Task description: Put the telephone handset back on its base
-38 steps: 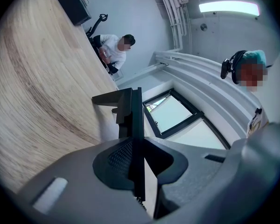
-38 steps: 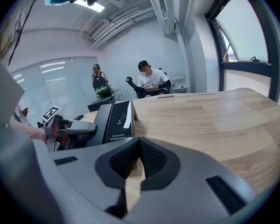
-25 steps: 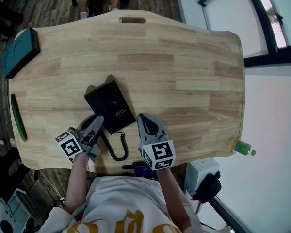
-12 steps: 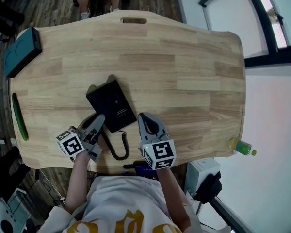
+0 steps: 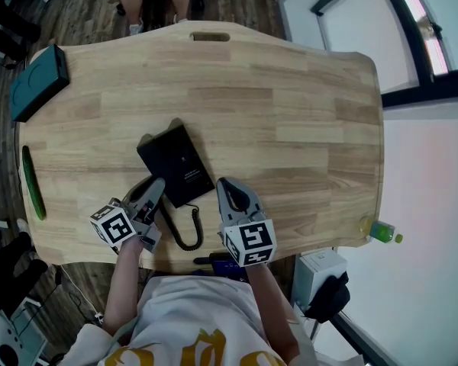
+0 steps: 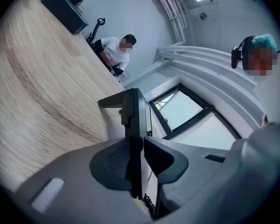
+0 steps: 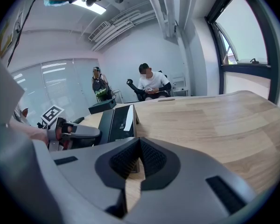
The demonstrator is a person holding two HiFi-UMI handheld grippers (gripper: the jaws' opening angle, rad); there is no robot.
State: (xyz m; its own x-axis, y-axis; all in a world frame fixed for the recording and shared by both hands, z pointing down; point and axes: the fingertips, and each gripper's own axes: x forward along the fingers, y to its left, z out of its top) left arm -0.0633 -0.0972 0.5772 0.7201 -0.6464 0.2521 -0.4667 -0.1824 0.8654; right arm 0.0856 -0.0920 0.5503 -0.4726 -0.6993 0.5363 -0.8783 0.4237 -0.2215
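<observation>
Head view shows next to nothing altered over the last second: the whole scene has slid a touch in the picture, which reads as a small nod of the head, while both grippers and the phone keep the same places relative to one another on the table (image 5: 305,113). The telephone (image 5: 175,165) lies as one flat black slab just beyond both sets of fingertips. Its near left corner is right at the tips of the left gripper (image 5: 154,186), and its near right corner is just left of the right gripper (image 5: 224,186). The coiled cord (image 5: 185,231) loops between the two grippers, behind the tips and nearer the person. In the left gripper view the fingers (image 6: 113,160) are clenched on themselves with only a hairline between the pads and nothing in it, and the phone stands edge-on straight ahead. In the right gripper view the fingers (image 7: 126,161) are likewise pressed together and empty, the phone ahead and to their left. No separate handset lies on the wood, so it is probably already seated on its base, though the slab is too dark to confirm; the stillness suggests the job is finished or paused
</observation>
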